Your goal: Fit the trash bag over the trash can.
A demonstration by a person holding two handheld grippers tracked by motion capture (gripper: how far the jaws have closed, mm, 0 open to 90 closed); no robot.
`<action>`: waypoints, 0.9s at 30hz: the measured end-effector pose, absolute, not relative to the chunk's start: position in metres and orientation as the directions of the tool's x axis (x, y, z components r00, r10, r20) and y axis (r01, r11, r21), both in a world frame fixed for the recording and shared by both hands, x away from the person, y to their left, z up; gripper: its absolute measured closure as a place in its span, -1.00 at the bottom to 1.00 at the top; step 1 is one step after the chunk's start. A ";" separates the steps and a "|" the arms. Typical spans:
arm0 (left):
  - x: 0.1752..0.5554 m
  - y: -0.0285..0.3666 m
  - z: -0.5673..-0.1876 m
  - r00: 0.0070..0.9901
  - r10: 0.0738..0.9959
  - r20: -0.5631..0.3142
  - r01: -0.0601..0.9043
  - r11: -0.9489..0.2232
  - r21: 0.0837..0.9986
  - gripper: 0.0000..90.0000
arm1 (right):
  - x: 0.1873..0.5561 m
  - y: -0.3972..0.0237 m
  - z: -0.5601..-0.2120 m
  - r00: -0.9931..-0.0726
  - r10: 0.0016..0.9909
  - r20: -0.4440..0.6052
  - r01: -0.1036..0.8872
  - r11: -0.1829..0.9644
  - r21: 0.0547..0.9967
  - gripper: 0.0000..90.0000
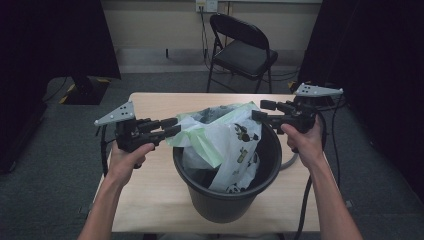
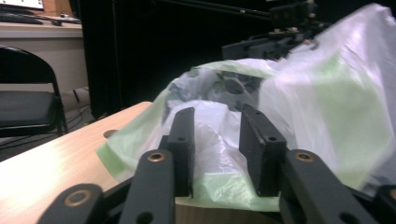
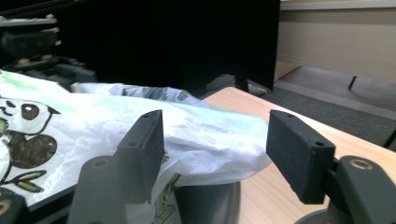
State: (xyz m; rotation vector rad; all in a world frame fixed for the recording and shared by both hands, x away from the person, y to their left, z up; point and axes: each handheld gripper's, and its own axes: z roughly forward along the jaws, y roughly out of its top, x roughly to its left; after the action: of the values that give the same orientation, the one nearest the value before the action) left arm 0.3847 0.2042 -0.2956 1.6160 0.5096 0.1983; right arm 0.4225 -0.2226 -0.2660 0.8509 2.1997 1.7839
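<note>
Lining the black bin on the desk, I have the plastic bag draped over its rim. My left gripper, at nine o'clock, has jaws apart around the bag's green edge. My right gripper, at two o'clock, stands apart over the film, not pinching. Next, I judge: clamp both edges and stretch outward.

A light wooden table stood on grey carpeted floor. Beyond it, a black folding chair faced the table, its back to a pale wall with a wall socket and cables hanging down from it. Black curtains closed in both sides, and the room was dimly lit.
</note>
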 end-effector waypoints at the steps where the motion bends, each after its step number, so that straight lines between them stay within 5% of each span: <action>1: 0.388 0.203 -0.296 0.881 0.437 -0.183 0.213 -0.020 0.977 0.53 | 0.422 -0.222 -0.267 -0.827 0.523 0.207 0.312 0.119 0.943 0.19; 7: 0.395 0.193 -0.301 0.881 0.432 -0.191 0.225 -0.028 0.974 0.63 | 0.421 -0.217 -0.269 -0.853 0.496 0.160 0.281 0.179 0.943 1.00; 15: 0.384 0.203 -0.298 0.889 0.431 -0.156 0.195 -0.048 0.980 0.93 | 0.421 -0.231 -0.273 -0.804 0.577 0.145 0.278 0.149 0.949 1.00; 27: 0.365 0.217 -0.301 0.918 0.380 -0.112 0.153 -0.079 0.985 0.97 | 0.431 -0.242 -0.318 -0.762 0.627 0.160 0.363 0.210 0.908 1.00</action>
State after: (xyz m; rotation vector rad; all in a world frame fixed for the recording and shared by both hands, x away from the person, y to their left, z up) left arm 0.3654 0.2175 -0.3010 1.6542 0.4146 0.1975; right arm 0.4310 -0.2420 -0.3179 0.9408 2.2422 1.5742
